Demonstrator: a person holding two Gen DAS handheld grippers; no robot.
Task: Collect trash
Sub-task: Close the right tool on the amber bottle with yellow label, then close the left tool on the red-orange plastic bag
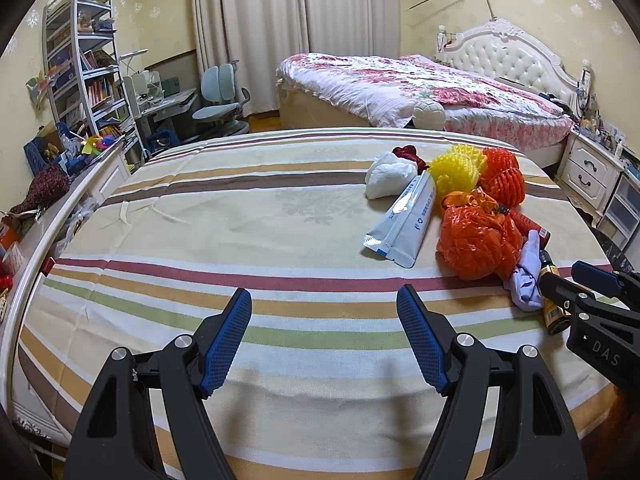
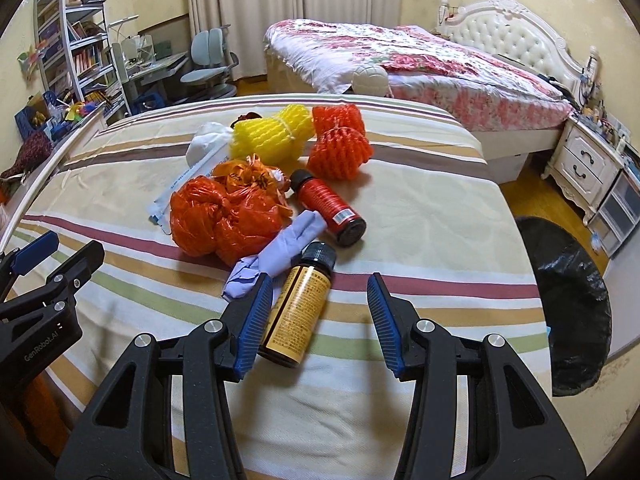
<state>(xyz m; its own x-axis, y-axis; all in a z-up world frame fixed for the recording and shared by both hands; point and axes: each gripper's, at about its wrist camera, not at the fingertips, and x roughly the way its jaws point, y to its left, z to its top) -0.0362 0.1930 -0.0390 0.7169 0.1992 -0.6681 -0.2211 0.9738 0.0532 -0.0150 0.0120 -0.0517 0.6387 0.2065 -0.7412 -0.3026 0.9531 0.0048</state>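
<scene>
On a striped bedsheet (image 1: 248, 216) lies a cluster of trash: a crumpled orange plastic bag (image 2: 224, 216), a yellow foam fruit net (image 2: 272, 132), two orange foam nets (image 2: 340, 140), a white wad (image 1: 386, 174), a long white sachet (image 1: 404, 224), a crumpled pale purple glove (image 2: 276, 258), a red bottle (image 2: 330, 206) on its side and a yellow-labelled bottle (image 2: 298, 308) with a black cap. The right gripper (image 2: 318, 316) hangs over the near end of the yellow-labelled bottle, jaws partly open; the bottle lies between them just beside the left finger, and whether that pad touches it cannot be told. The left gripper (image 1: 324, 340) hovers over bare sheet left of the pile, jaws wide apart and empty. A black-lined bin (image 2: 572, 304) stands beside the bed at right.
</scene>
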